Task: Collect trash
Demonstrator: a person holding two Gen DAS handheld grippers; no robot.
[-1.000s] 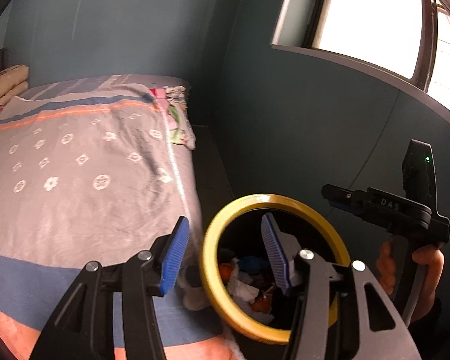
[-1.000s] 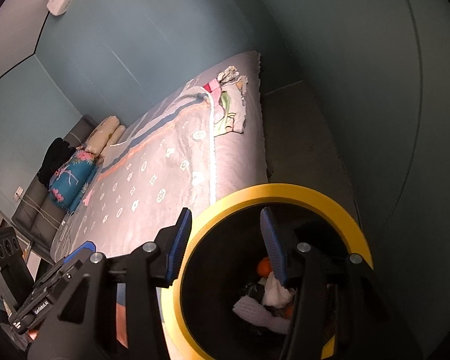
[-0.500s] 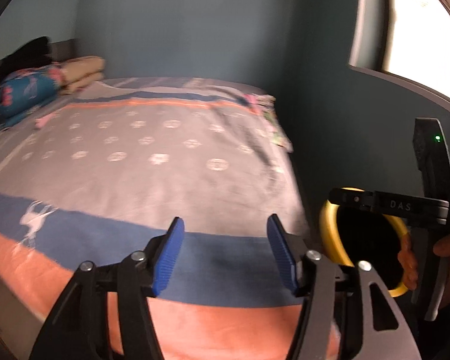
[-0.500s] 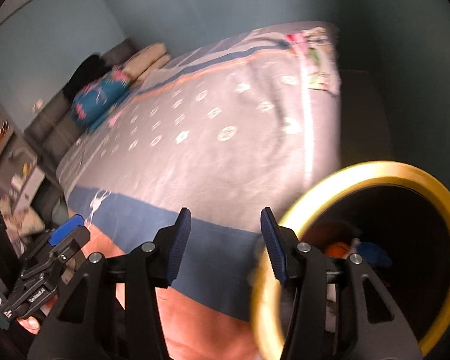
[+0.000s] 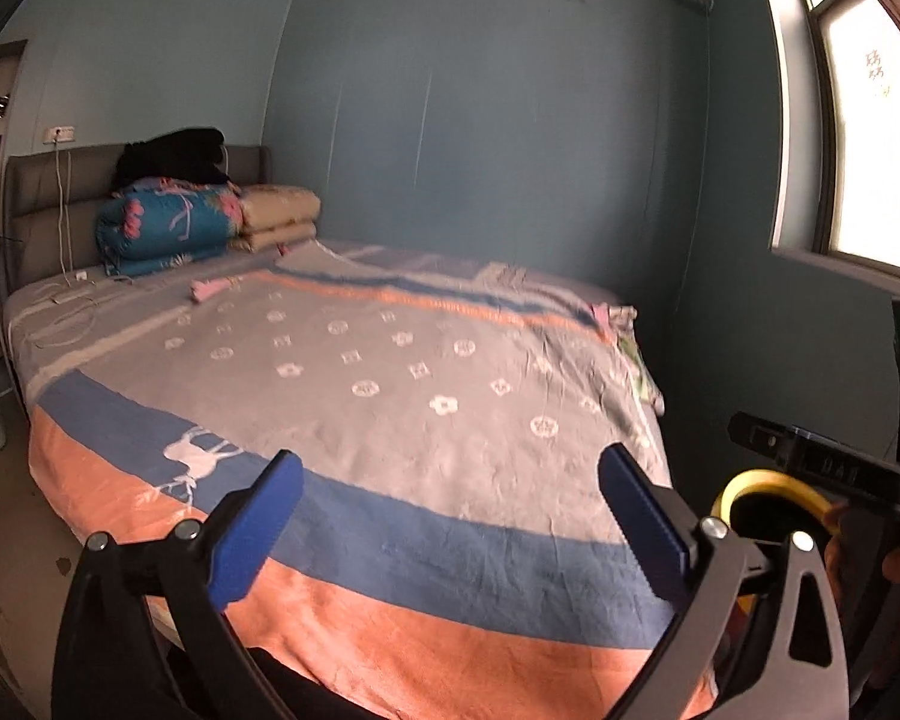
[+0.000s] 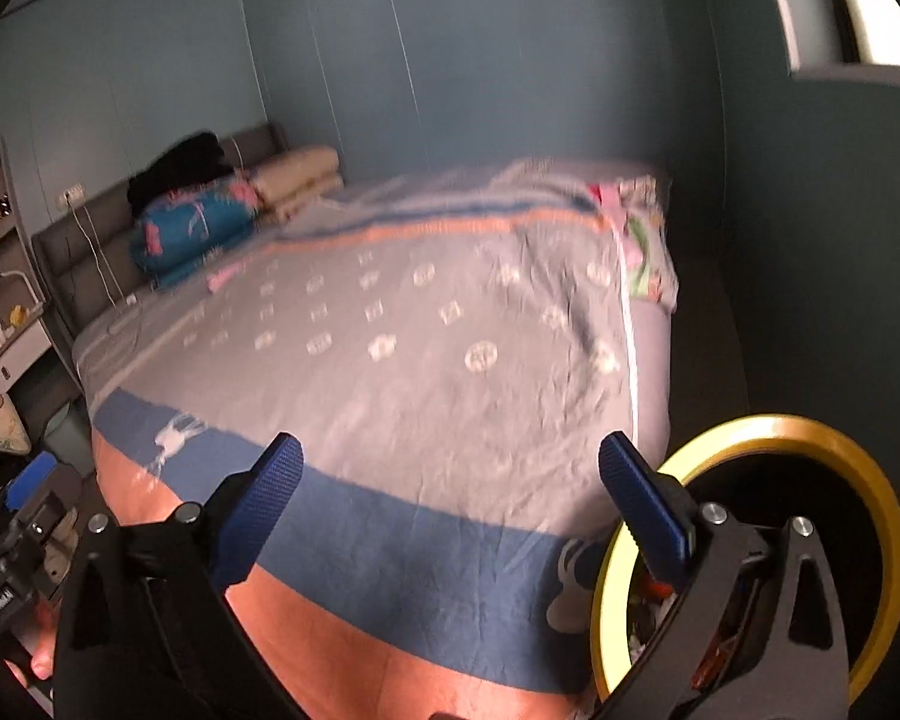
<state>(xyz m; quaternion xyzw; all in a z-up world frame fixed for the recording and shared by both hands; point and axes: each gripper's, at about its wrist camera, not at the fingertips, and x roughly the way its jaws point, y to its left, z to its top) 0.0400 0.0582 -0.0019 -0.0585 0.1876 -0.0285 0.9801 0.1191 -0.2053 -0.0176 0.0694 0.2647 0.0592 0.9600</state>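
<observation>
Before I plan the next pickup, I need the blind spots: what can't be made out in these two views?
- Bin contents: right wrist view, mostly hidden behind the right gripper.
- Bin in left wrist view: mostly covered by both grippers.
- Small pink item on the bed: too small to identify.
- Bed surface, right wrist view: motion-blurred.
- Floor beside the bed: dark, cut off.

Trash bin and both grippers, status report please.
Left gripper and right gripper open, jaws just widened, nothing between them. Yellow-rimmed trash bin beside the bed, trash inside. Nothing blocking.
</observation>
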